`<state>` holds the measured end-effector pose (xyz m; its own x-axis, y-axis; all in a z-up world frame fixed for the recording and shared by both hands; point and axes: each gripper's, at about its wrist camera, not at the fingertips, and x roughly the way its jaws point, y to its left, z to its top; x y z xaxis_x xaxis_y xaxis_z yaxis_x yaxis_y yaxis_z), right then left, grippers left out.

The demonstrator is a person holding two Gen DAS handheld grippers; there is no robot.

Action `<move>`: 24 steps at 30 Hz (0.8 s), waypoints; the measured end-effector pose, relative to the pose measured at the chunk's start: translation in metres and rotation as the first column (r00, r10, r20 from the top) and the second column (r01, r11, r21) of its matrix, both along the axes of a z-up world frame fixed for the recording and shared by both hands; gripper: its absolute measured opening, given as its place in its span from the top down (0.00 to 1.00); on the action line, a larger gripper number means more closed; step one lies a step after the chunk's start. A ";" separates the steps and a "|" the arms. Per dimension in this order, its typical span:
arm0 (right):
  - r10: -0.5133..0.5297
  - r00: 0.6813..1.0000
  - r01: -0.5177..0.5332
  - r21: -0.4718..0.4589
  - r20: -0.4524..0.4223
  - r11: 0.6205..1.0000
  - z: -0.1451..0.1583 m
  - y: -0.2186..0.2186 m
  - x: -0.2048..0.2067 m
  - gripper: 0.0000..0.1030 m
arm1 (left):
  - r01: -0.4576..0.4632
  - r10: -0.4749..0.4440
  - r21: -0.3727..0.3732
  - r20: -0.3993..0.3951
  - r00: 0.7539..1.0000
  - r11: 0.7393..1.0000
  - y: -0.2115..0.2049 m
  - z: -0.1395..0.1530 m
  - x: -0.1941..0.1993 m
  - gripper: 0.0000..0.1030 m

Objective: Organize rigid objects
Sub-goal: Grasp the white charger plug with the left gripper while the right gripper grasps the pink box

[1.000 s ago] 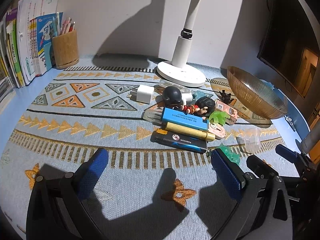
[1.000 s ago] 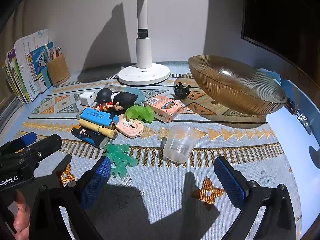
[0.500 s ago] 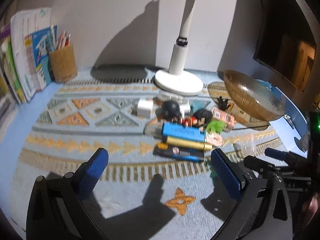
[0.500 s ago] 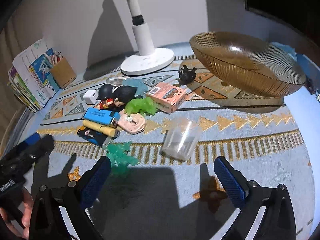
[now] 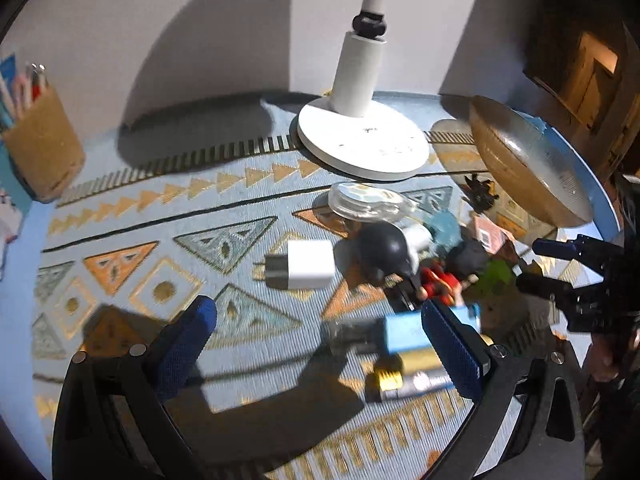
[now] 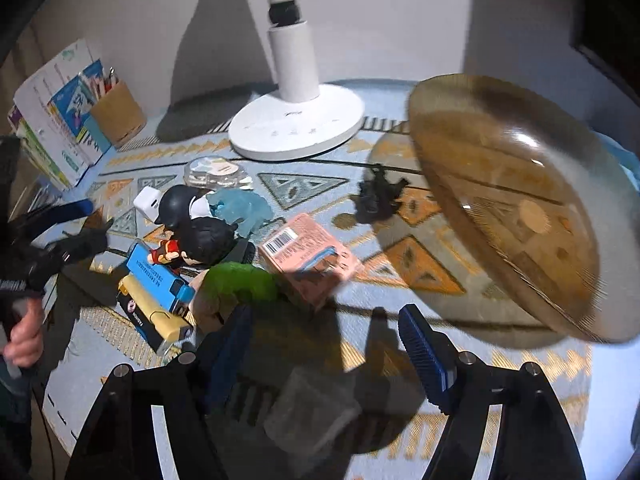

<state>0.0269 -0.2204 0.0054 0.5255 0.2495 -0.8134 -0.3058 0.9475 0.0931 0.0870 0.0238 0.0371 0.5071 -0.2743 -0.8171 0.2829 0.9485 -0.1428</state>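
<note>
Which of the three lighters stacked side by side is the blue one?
The blue lighter lies farthest back of the three, next to the small figurine. The yellow lighter is in the middle, and the black lighter lies at the front edge.

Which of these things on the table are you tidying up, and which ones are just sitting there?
Being tidied:
white charger
blue lighter
yellow lighter
pink box
clear cup, between the closing right gripper jaws
amber bowl, probably where they go

Just sitting there:
lamp base
pencil holder
books
</note>
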 end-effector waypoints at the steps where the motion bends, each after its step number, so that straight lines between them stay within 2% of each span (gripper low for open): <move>1: 0.009 1.000 -0.009 -0.016 0.010 1.000 -0.001 0.001 0.003 0.28 | 0.010 -0.010 0.001 -0.011 1.000 1.000 -0.001 -0.003 0.005 0.02; 3: 0.028 1.000 -0.028 -0.031 0.014 0.999 -0.004 0.003 0.008 0.28 | 0.022 -0.021 0.017 -0.026 0.999 1.000 -0.005 -0.011 0.015 0.03; 5: 0.052 0.999 -0.051 -0.026 0.006 0.998 -0.008 0.002 0.013 0.28 | 0.039 -0.038 0.023 -0.040 0.999 0.999 -0.005 -0.018 0.020 0.09; 8: 0.079 0.997 -0.079 -0.021 -0.008 0.997 -0.013 0.000 0.018 0.28 | 0.065 -0.065 0.008 -0.067 0.996 0.998 -0.004 -0.025 0.027 0.19; 9: 0.084 0.996 -0.084 -0.021 -0.007 0.996 -0.013 -0.001 0.019 0.28 | 0.073 -0.073 0.003 -0.066 0.995 0.997 -0.004 -0.026 0.028 0.19; 11: 0.103 0.995 -0.103 -0.014 0.000 0.995 -0.012 -0.001 0.021 0.28 | 0.102 -0.103 -0.013 -0.057 0.993 0.995 -0.006 -0.025 0.029 0.29; 16: 0.148 0.989 -0.147 0.025 -0.026 0.989 -0.009 -0.004 0.025 0.36 | 0.127 -0.130 -0.044 -0.057 0.990 0.991 -0.003 -0.024 0.030 0.32; 19: 0.153 0.988 -0.152 0.043 -0.024 0.987 -0.009 -0.010 0.026 0.38 | 0.134 -0.137 -0.066 -0.054 0.989 0.989 0.002 -0.025 0.029 0.33; 21: 0.151 0.988 -0.150 0.043 -0.027 0.988 -0.010 -0.010 0.027 0.39 | 0.129 -0.130 -0.044 -0.034 0.991 0.991 0.001 -0.026 0.029 0.42; 22: 0.156 0.987 -0.154 0.042 -0.037 0.987 -0.013 -0.007 0.029 0.42 | 0.121 -0.121 -0.011 -0.018 0.992 0.993 -0.002 -0.026 0.030 0.49; 24: 0.160 0.987 -0.159 0.044 -0.026 0.986 -0.012 -0.006 0.031 0.43 | 0.118 -0.118 -0.007 -0.016 0.993 0.993 -0.004 -0.026 0.034 0.51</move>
